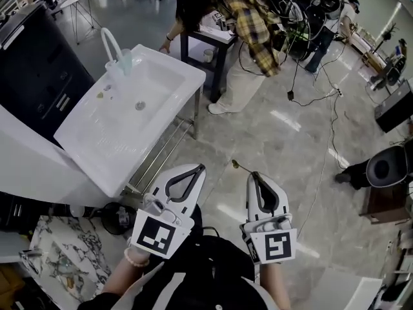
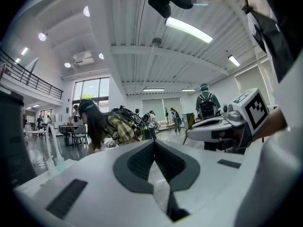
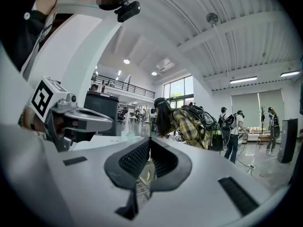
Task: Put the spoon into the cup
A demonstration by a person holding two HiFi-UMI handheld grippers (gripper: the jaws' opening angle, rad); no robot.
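— Grey marble floor [image 1: 290, 141] spreads through the hall, the long white sink unit [image 1: 97, 141] at its left. How should the carry go?

— Gently: the right gripper [image 1: 252, 174] level, jaws tight on the thin brownish spoon [image 1: 237, 165], which pokes forward-left from their tips. The left gripper [image 1: 201, 167] is closed on nothing. A small pale cup [image 1: 208, 55], likely the target, stands well ahead, past the sink.

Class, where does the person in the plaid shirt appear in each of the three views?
Head view: person in the plaid shirt, top centre.
Left gripper view: left of centre.
Right gripper view: just right of centre.
Shared landmark: white sink, left of the person.
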